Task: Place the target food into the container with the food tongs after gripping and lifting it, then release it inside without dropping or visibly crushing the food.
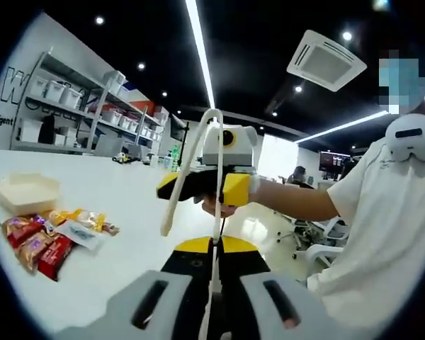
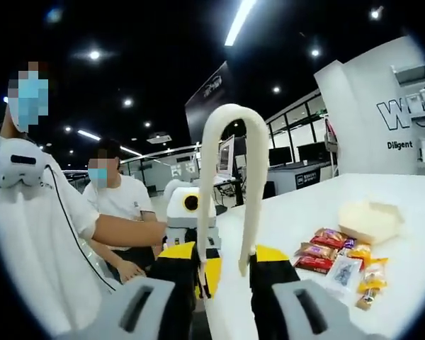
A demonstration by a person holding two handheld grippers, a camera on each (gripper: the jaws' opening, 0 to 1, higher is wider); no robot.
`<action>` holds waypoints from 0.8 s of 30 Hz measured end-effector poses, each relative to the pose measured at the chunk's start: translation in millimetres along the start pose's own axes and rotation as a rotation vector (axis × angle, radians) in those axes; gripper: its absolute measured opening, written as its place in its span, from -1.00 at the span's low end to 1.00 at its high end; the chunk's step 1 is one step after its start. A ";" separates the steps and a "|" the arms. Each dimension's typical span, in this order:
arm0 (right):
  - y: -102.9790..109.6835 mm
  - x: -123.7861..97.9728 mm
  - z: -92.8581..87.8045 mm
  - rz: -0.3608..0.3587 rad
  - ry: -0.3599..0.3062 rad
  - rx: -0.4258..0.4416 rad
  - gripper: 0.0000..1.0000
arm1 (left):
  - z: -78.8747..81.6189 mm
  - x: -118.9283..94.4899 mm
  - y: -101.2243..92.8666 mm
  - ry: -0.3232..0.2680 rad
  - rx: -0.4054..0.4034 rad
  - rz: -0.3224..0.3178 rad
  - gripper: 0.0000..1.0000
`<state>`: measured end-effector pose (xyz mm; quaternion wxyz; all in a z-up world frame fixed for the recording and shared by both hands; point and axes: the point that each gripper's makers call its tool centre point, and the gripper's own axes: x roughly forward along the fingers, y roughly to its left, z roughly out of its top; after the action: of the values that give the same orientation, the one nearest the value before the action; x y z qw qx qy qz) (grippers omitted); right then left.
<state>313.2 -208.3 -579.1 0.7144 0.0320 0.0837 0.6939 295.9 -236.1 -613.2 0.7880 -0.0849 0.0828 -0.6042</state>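
Note:
White food tongs [image 1: 196,145] stand loop-up between the two grippers, which face each other. My left gripper [image 1: 214,244] is shut on one thin tong arm, seen edge-on between its jaws. The right gripper [image 1: 204,190] is behind the tongs with its yellow pads apart. In the right gripper view the tongs [image 2: 249,177] rise between the open right gripper [image 2: 223,256] jaws, with the left gripper [image 2: 197,263] behind them. Several wrapped snack packets [image 1: 48,242] [image 2: 340,262] lie on the white table [image 1: 120,205] beside a beige hexagonal container [image 1: 27,193] [image 2: 369,220].
The person in a white shirt [image 1: 382,234] [image 2: 35,234] holds both grippers over the table's edge. Another person [image 2: 117,198] sits behind. Shelves with bins [image 1: 64,99] stand beyond the table. Office chairs [image 1: 319,241] are on the floor.

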 end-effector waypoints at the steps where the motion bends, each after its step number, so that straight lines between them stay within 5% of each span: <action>1: -0.2 -0.3 -0.4 -0.002 0.001 0.001 -0.52 | 0.1 1.2 -0.3 0.002 0.001 0.000 -0.96; 8: 5.2 0.1 -4.3 0.017 -0.009 0.040 -0.46 | 3.4 11.4 -14.0 0.011 0.009 -0.051 -0.96; 14: 5.4 -3.1 -5.7 0.028 -0.007 0.119 -0.62 | 1.3 12.5 -10.2 0.022 0.011 -0.043 -0.96; 24: 0.6 -10.4 1.9 0.001 -0.037 0.113 -0.67 | 11.7 8.8 -6.2 -0.069 0.020 0.001 -0.88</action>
<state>312.7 -218.4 -576.3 0.7126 0.0852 0.1096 0.6877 295.1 -245.8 -600.6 0.7914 -0.0976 0.0497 -0.6014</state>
